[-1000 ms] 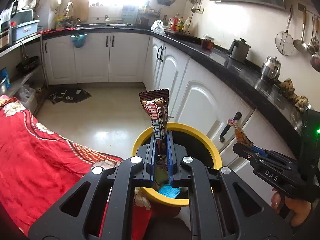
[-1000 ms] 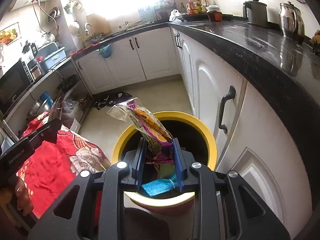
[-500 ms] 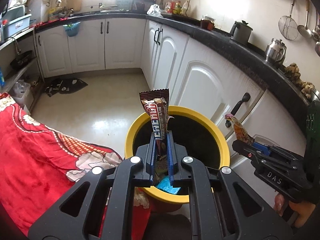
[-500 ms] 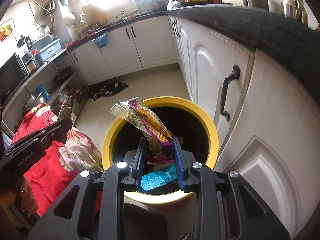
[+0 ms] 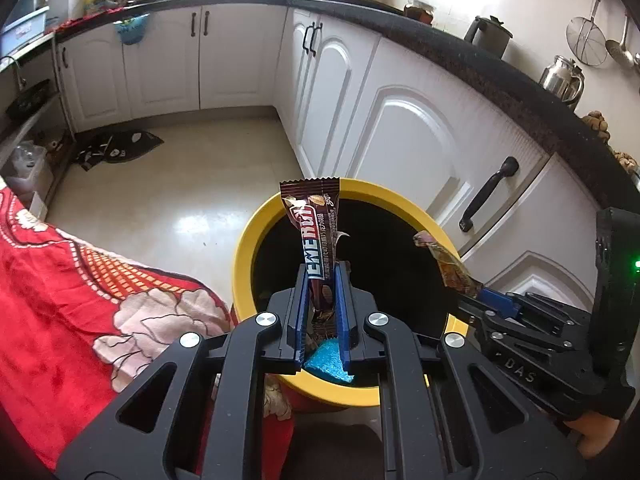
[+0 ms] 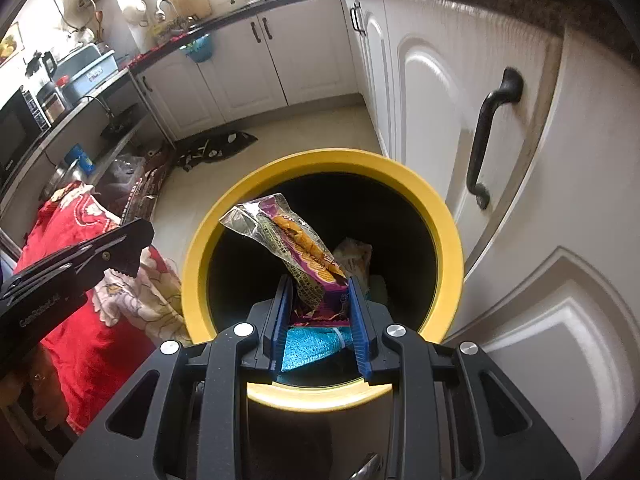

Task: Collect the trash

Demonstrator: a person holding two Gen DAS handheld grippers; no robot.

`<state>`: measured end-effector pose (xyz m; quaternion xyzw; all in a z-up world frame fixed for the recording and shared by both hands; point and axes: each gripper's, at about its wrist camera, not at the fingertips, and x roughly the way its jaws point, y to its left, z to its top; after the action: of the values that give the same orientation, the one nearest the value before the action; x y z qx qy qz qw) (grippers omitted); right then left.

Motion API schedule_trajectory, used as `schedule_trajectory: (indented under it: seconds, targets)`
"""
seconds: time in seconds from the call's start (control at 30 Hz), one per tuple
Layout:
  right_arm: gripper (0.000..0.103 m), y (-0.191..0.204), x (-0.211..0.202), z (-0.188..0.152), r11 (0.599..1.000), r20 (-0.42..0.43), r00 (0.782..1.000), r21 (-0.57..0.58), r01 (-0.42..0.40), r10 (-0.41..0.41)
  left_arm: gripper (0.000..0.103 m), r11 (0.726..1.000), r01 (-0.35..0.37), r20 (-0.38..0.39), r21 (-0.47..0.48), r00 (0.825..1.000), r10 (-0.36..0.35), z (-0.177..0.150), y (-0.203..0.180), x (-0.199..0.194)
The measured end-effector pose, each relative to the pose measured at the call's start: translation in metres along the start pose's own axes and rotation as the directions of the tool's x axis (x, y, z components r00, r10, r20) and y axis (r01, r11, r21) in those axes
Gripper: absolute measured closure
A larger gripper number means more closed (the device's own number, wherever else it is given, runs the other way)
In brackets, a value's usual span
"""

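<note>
A yellow-rimmed bin (image 5: 244,240) (image 6: 332,160) with a black inside stands on the floor below both grippers. My left gripper (image 5: 322,272) is shut on a brown chocolate bar wrapper (image 5: 316,236) that sticks up over the bin's mouth. My right gripper (image 6: 320,284) (image 5: 476,292) is shut on a crumpled purple and orange snack wrapper (image 6: 296,240) (image 5: 448,264), also above the opening. Blue trash (image 6: 312,346) (image 5: 330,364) and a pale wrapper (image 6: 354,256) lie inside the bin.
White cabinet doors with black handles (image 6: 492,132) (image 5: 488,192) stand close on the bin's right under a dark counter (image 5: 460,56). A red flowered cloth (image 5: 60,300) (image 6: 80,320) lies to the left. A dark mat (image 5: 116,148) sits on the tiled floor.
Both grippers have come down toward the bin, which now looks larger and fills more of each view. Both wrappers stay gripped.
</note>
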<state>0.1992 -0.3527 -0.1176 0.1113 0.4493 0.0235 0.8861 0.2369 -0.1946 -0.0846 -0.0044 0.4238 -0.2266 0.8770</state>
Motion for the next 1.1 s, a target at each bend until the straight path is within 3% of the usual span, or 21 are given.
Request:
schedule_trajectory:
  seconds: [0.3,0.4,0.47,0.6,0.67,0.8,1.1]
  targets:
    - [0.068,-0.007,0.012,0.004,1.000,-0.014,1.000,0.020,0.017,-0.016,0.094,1.000,0.013,-0.064,-0.013,0.998,-0.014,0.000,-0.001,0.021]
    - [0.065,-0.009,0.009,0.004,0.999,-0.007,1.000,0.026,0.021,-0.021,0.085,1.000,0.008,-0.075,-0.012,0.997,-0.009,0.002,-0.001,0.023]
    - [0.063,-0.008,0.005,0.005,0.999,0.001,1.000,0.025,0.024,-0.024,0.067,1.000,0.001,-0.080,-0.014,0.997,-0.002,0.001,-0.001,0.022]
    - [0.055,-0.007,-0.002,0.006,0.999,0.021,0.999,0.029,0.029,-0.029,0.047,1.000,-0.024,-0.087,-0.019,0.996,0.022,0.000,0.003,0.017]
    - [0.052,-0.008,-0.006,0.006,0.999,0.029,0.999,0.031,0.031,-0.032,0.030,0.999,-0.035,-0.089,-0.024,0.996,0.033,-0.001,0.006,0.013]
    - [0.041,-0.009,-0.018,0.005,0.999,0.055,0.998,0.038,0.038,-0.040,0.012,0.998,-0.056,-0.079,-0.035,0.995,0.053,-0.001,0.013,0.001]
    - [0.027,0.004,-0.049,0.002,0.999,0.106,0.993,0.025,0.043,-0.045,0.011,0.995,-0.086,-0.024,-0.044,0.996,0.085,0.000,0.018,-0.035]
